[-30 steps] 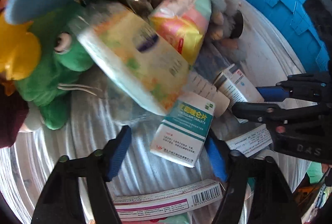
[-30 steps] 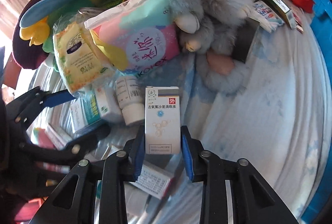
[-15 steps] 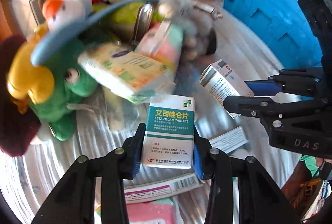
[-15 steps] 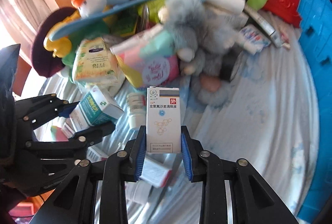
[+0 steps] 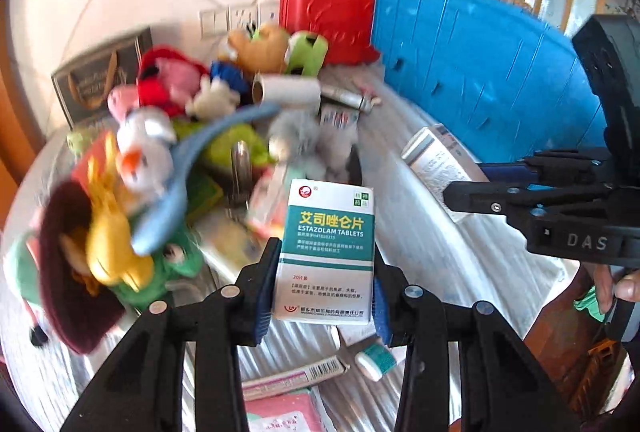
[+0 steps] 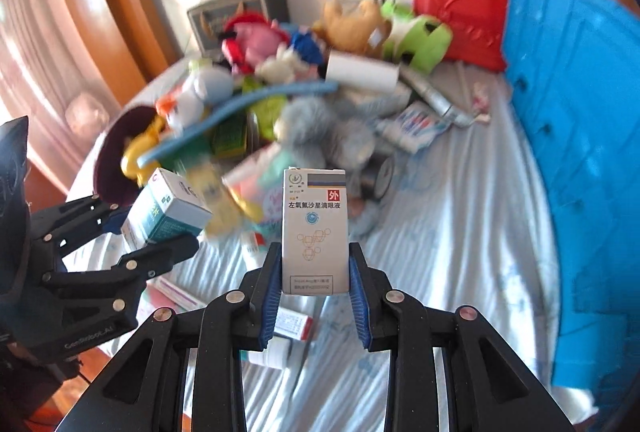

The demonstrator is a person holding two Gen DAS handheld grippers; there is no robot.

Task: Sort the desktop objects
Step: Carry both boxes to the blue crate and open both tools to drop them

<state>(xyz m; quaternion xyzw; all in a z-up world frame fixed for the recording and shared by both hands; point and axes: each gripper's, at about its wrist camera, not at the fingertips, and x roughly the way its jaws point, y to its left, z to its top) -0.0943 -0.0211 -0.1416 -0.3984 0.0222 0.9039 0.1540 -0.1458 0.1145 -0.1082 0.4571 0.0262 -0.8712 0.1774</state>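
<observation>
My left gripper (image 5: 325, 284) is shut on a white and teal tablet box (image 5: 330, 252), held upright above the cloth. In the right wrist view the same box (image 6: 168, 210) shows at the left between the left gripper's fingers (image 6: 160, 252). My right gripper (image 6: 314, 286) is shut on a tall white eye-drop box (image 6: 314, 232), also lifted off the table. That white box (image 5: 434, 158) and the right gripper's fingers (image 5: 496, 206) appear at the right of the left wrist view. A hand (image 5: 624, 288) holds the right gripper.
A heap of plush toys (image 6: 280, 56) covers the back of the striped cloth (image 6: 460, 232). A blue crate (image 6: 580, 152) stands at the right, a red case (image 6: 460, 16) behind it. A white roll (image 6: 362, 74), tubes and more medicine boxes (image 6: 292, 324) lie around.
My left gripper closed on the tablet box that lay on the cloth and lifted it. The right gripper rose too with the white box. The table now looks farther away.
</observation>
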